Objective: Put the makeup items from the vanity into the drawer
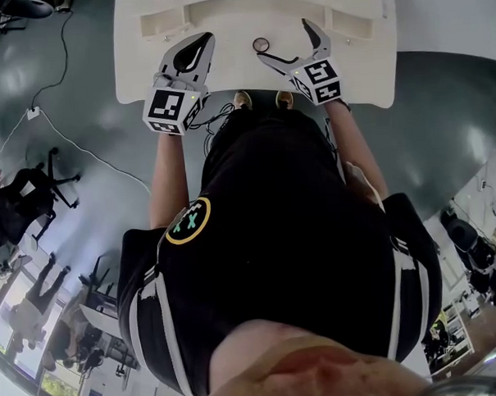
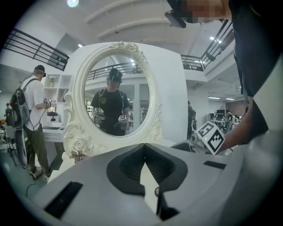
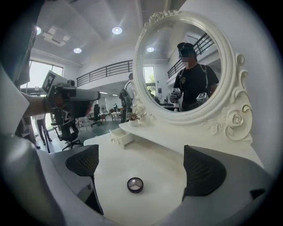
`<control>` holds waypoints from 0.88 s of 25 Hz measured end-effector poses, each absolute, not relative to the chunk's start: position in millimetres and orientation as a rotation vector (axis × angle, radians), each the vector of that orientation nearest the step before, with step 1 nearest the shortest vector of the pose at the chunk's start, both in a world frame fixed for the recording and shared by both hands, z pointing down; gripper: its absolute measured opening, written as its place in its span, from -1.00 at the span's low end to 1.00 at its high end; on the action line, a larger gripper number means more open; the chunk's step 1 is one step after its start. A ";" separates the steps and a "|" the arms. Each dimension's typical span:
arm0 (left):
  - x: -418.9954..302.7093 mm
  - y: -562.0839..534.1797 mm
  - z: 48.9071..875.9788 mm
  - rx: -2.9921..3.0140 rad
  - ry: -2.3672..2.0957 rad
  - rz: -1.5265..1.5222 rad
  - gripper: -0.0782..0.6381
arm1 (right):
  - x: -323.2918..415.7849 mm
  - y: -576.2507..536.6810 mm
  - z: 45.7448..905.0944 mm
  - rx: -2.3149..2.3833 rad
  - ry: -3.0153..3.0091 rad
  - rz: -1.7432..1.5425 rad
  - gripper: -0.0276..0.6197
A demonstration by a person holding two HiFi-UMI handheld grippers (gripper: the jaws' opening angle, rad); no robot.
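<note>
Holding my right claw point(image 3: 142, 167) spread wide just behind the compact point(image 3: 135, 184) on the desk point(image 3: 154, 152), so its jaws can straddle it; my left claw point(image 2: 145, 148) hangs pinched together, empty, aside.

Open-plan office: swivel chair point(image 1: 26, 199), mezzanine railing point(image 3: 104, 70).

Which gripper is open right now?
The right gripper: its jaws stand wide apart, facing the compact, while the left gripper has them together.
</note>
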State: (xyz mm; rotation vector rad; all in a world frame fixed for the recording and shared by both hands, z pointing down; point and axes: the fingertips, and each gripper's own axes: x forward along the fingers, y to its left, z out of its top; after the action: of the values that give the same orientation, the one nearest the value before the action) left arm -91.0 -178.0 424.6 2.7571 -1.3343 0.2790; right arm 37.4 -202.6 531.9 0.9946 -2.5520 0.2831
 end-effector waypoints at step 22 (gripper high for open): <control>-102.9 -201.7 429.9 2.711 -1.447 0.307 -0.73 | 18.7 -213.7 711.9 0.769 -2.263 0.374 0.93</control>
State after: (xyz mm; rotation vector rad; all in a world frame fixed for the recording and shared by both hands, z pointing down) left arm -102.9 -201.7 429.9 2.7108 -1.4469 0.3066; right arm 18.7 -213.7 711.9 0.7689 -2.2634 0.3737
